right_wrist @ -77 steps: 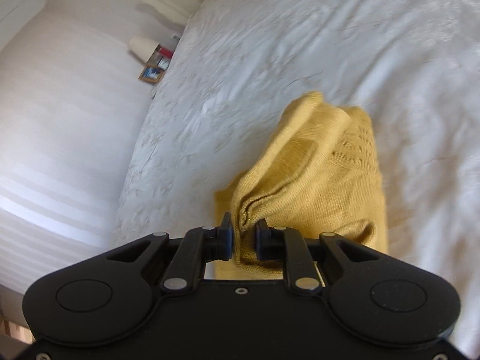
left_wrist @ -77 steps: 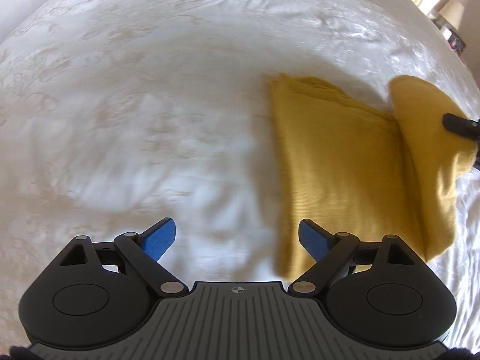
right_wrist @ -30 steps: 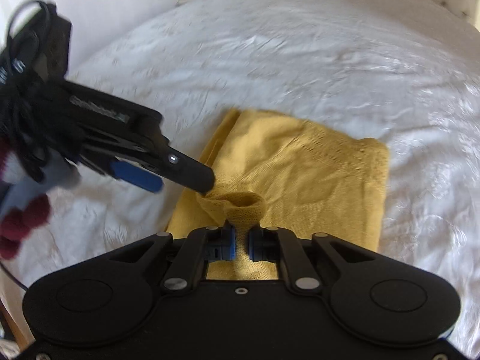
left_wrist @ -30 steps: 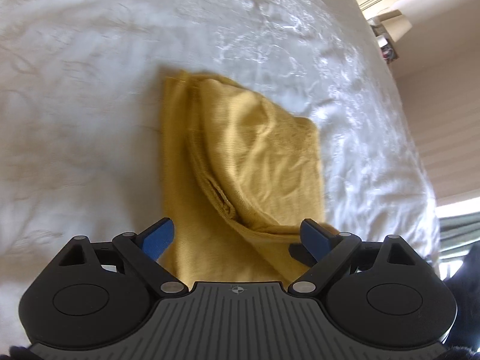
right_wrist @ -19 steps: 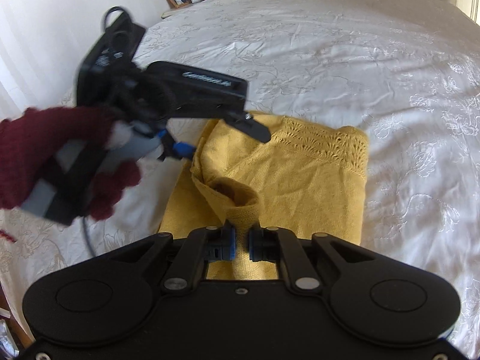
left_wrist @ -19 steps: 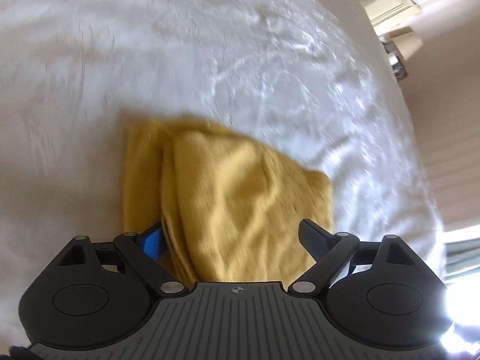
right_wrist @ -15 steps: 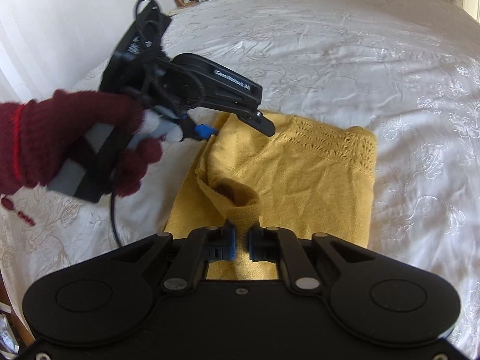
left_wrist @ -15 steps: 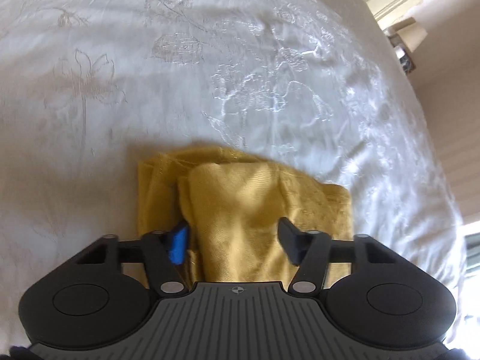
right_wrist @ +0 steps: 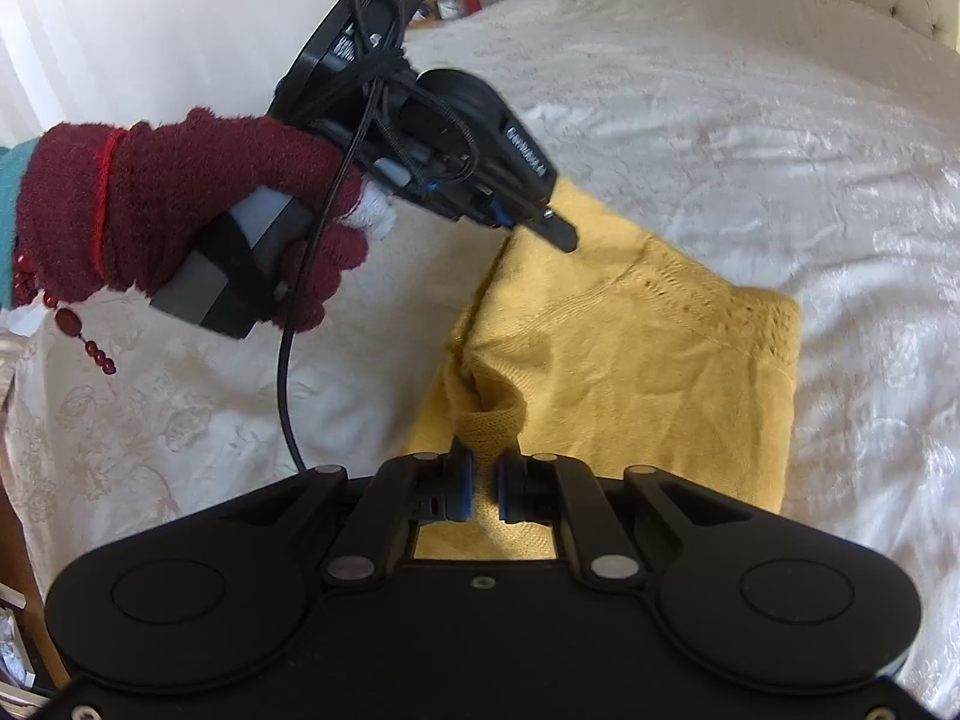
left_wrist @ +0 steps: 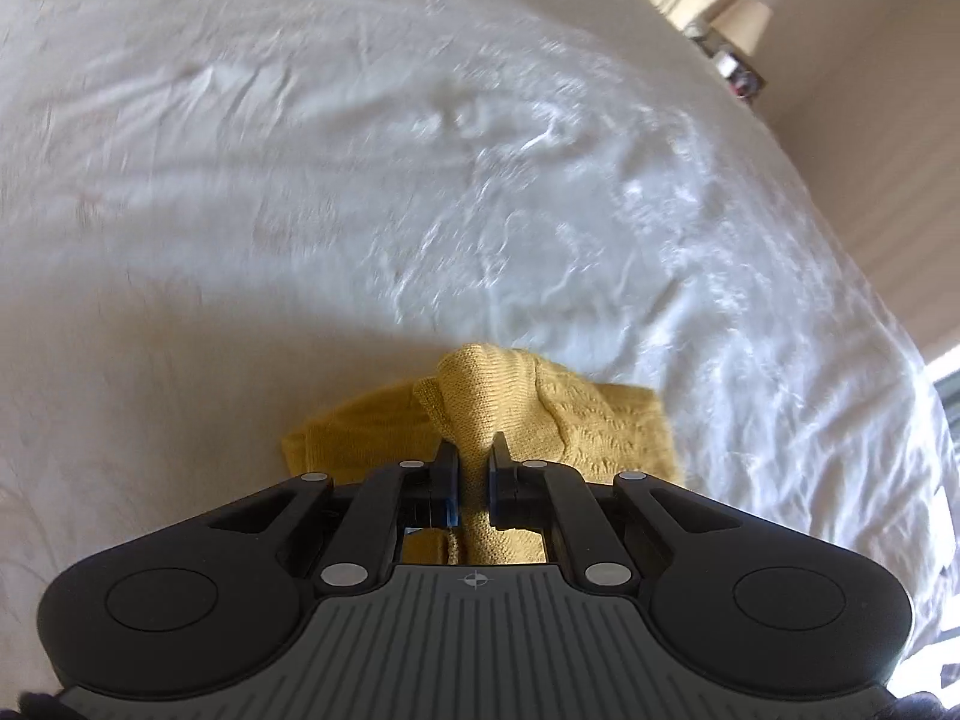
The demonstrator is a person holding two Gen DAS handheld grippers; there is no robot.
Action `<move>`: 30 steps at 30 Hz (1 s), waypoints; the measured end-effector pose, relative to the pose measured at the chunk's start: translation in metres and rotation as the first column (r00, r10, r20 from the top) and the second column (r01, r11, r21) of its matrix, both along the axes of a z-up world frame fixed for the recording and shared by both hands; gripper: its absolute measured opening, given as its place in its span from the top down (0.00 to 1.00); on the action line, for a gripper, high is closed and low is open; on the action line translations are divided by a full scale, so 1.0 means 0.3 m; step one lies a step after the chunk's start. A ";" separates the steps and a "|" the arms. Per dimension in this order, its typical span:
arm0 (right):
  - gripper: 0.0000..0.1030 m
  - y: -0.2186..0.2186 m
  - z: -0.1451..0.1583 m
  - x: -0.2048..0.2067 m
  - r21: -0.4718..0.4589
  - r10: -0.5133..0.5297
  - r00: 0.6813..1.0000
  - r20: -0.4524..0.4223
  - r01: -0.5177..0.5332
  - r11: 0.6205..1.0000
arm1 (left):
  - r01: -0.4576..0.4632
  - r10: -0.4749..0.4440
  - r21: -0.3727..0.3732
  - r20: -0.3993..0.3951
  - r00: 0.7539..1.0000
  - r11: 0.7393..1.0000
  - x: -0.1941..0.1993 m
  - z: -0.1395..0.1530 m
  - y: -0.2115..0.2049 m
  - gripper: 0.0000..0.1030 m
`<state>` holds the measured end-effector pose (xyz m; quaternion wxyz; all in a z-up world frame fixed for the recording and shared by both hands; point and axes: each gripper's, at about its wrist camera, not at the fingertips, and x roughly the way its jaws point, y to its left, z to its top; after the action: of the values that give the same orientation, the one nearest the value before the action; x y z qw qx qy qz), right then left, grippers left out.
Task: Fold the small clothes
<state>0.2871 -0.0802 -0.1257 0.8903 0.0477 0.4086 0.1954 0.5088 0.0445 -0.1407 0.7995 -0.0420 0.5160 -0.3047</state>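
Left gripper [left_wrist: 474, 474] has just closed, pinching a raised fold of the yellow knit garment [right_wrist: 648, 360]; right gripper [right_wrist: 483, 486] is clamped on its near edge. Garment lies folded on the white embroidered bedspread [right_wrist: 750, 138], open cloth all round. Gloved hand [right_wrist: 180, 216] holds the left tool. Bedside lamp [left_wrist: 741, 24] is blurred.

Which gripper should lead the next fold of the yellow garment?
Probably the left gripper: its jaws have just closed on a raised corner of the yellow garment, ready to carry across. The right gripper pinches the near edge low against the bed, suiting an anchor.
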 end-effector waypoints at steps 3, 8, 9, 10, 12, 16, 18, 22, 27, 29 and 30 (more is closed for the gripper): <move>0.87 0.079 -0.053 0.022 -0.043 0.066 0.997 -0.029 -0.067 0.997 | 0.019 -0.018 0.038 -0.024 1.000 0.999 0.032 -0.025 0.021 0.92; 0.82 0.204 -0.190 0.046 -0.160 0.177 0.976 -0.129 -0.197 0.967 | -0.012 0.025 0.117 -0.109 0.994 0.993 0.049 -0.173 0.063 0.88; 0.80 0.217 -0.195 0.041 -0.167 0.197 0.972 -0.131 -0.217 0.962 | -0.034 0.045 0.103 -0.111 0.993 0.994 0.046 -0.180 0.076 0.87; 0.76 0.228 -0.197 0.035 -0.177 0.213 0.969 -0.130 -0.234 0.956 | -0.055 0.065 0.087 -0.117 0.991 0.995 0.045 -0.183 0.086 0.87; 0.76 0.240 -0.200 0.029 -0.179 0.235 0.963 -0.133 -0.256 0.950 | -0.076 0.085 0.078 -0.125 0.989 0.994 0.049 -0.189 0.097 0.81; 0.70 0.241 -0.195 0.016 -0.138 0.251 0.959 -0.130 -0.269 0.953 | -0.036 0.046 0.086 -0.113 0.993 0.996 0.061 -0.189 0.093 0.80; 0.68 0.239 -0.186 0.004 -0.112 0.270 0.956 -0.119 -0.283 0.953 | -0.034 0.043 0.102 -0.085 0.995 0.994 0.054 -0.176 0.094 0.79; 0.55 0.233 -0.175 -0.016 -0.076 0.278 0.954 -0.114 -0.288 0.955 | -0.088 0.090 0.158 -0.007 0.996 0.984 0.028 -0.153 0.125 0.47; 0.46 0.147 -0.116 -0.052 0.019 0.167 0.982 -0.091 -0.166 0.986 | -0.181 0.185 0.110 -0.022 0.983 0.977 -0.001 -0.126 0.243 0.43; 0.36 0.087 -0.083 -0.063 0.066 0.093 0.992 -0.084 -0.088 0.994 | -0.218 0.221 0.077 -0.030 0.975 0.973 -0.026 -0.105 0.286 0.41; 0.35 0.057 -0.073 -0.067 0.082 0.055 0.995 -0.086 -0.048 0.995 | -0.233 0.235 0.061 -0.034 0.971 0.971 -0.041 -0.093 0.305 0.37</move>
<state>0.2671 -0.0631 -0.1476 0.8633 0.0812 0.4407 0.2324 0.4964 0.1360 -0.1688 0.8200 -0.0859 0.5322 -0.1926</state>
